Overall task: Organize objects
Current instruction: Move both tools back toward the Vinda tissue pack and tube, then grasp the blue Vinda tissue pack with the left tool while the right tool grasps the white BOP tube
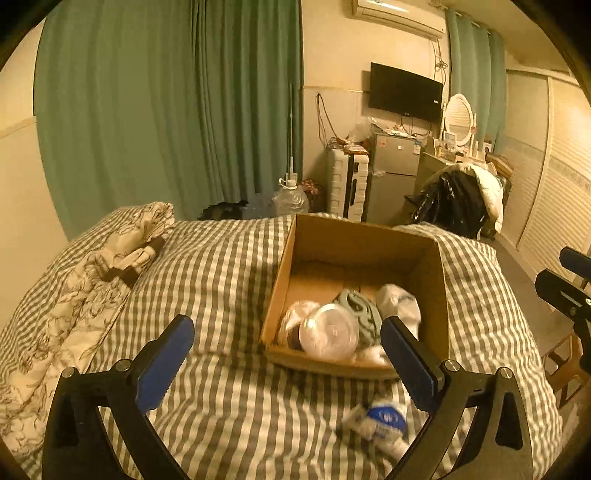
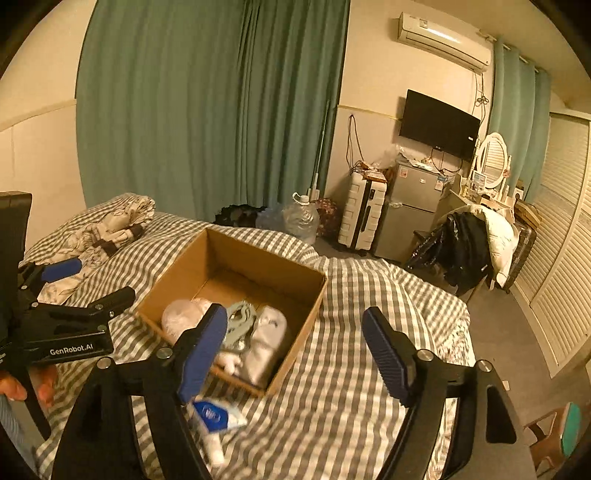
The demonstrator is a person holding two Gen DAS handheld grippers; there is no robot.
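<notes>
Pillow [image 1: 110,258] lies well left of cardboard box [image 1: 354,236] on bed [image 1: 229,266].

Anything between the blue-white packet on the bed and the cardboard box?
Nothing: only bare checked bedcover between the packet and the box. Clearest in the left wrist view.

Warm, dim yellow light fills a bedroom. Green curtains [image 1: 166,110] cover the wall behind the bed [image 1: 229,266], which wears a grey-and-white checked cover. Right of the curtains, a black television [image 1: 404,92] hangs on the cream wall under an air conditioner [image 1: 399,16]. Below the television stand a small silver fridge [image 1: 393,173] and a white suitcase [image 1: 347,184]. Right of the fridge, a white oval mirror [image 1: 458,118] and louvered wardrobe doors [image 1: 554,192].
</notes>
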